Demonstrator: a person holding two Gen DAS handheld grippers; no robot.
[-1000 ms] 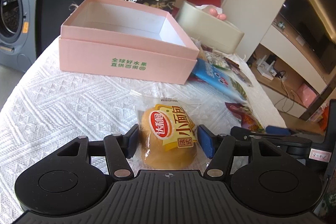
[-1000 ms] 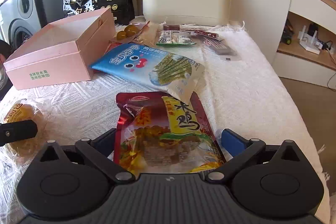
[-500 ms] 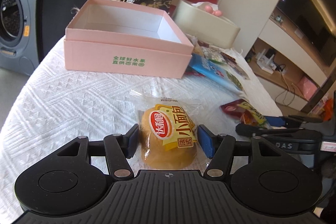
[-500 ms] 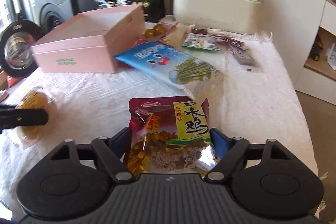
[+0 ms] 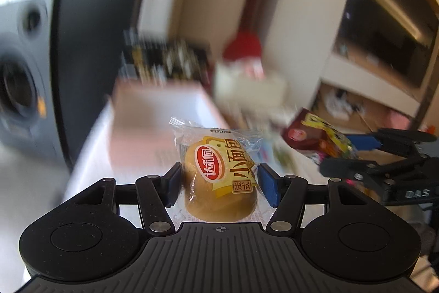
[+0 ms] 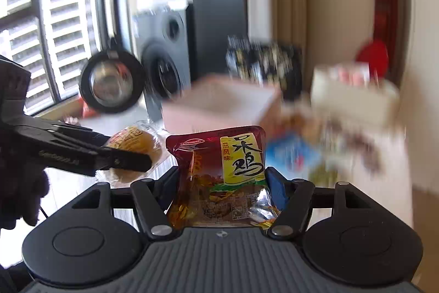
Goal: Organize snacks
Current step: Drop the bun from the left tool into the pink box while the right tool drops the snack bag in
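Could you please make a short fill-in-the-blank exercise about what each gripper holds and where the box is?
1. The left gripper is shut on a wrapped small ____.
2. The right gripper is shut on a dark ____ snack pouch with a yellow label.
3. Behind both snacks stands an open box whose colour is ____.

Missing words: bread; red; pink
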